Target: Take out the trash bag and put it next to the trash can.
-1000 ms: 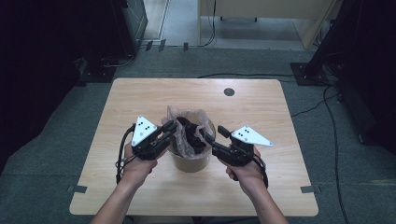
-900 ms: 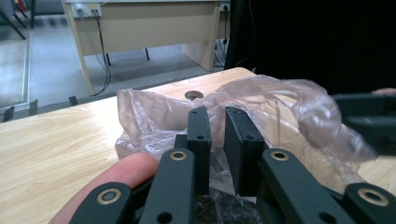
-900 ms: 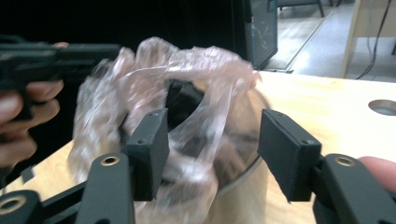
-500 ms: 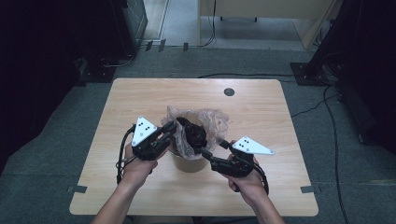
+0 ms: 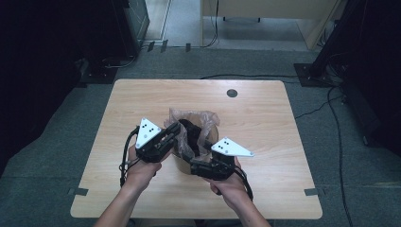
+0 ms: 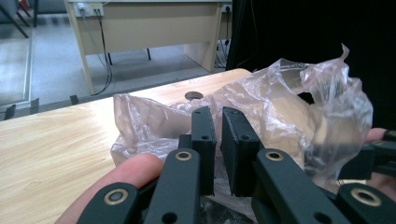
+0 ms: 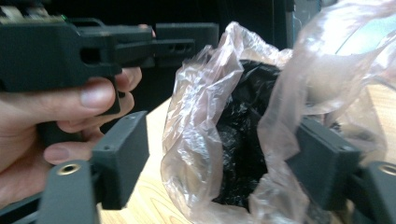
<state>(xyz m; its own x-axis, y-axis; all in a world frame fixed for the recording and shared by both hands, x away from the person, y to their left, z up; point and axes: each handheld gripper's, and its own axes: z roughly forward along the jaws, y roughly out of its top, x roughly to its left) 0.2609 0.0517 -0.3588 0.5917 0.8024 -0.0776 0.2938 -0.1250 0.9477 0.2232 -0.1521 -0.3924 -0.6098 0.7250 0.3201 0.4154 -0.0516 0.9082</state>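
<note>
The clear plastic bag (image 5: 198,124) sits at the middle of the wooden table (image 5: 265,123), lining a round tan container (image 5: 182,163) whose wall shows just below it in the high view; the bag's mouth stands up above the rim in loose, crumpled folds, thin and see-through with a faint pinkish-brown cast, creased all over and catching the light in pale streaks. Down inside it there is a dark, black mass (image 7: 243,140) that I cannot make out more closely. My left gripper (image 6: 217,135) is at the bag's left edge, and its two black jaws stand almost together, with a narrow slit between the pads; the film bunches right behind and around them, and a fold of it seems to be pinched there, though I cannot see the film inside the slit itself. My left thumb lies along the gripper's underside. My right gripper (image 7: 219,163) is at the near right side of the container, and its jaws have just been opening: they stand wide apart, one pad to the left of the bag's front fold and the other to its right, where a drape of film lies over the pad's tip; the fold hangs slack between them and the left pad stands clear of it. In the right gripper view my left hand (image 7: 60,130) shows just beside the bag, fingers curled round its own gripper
</note>
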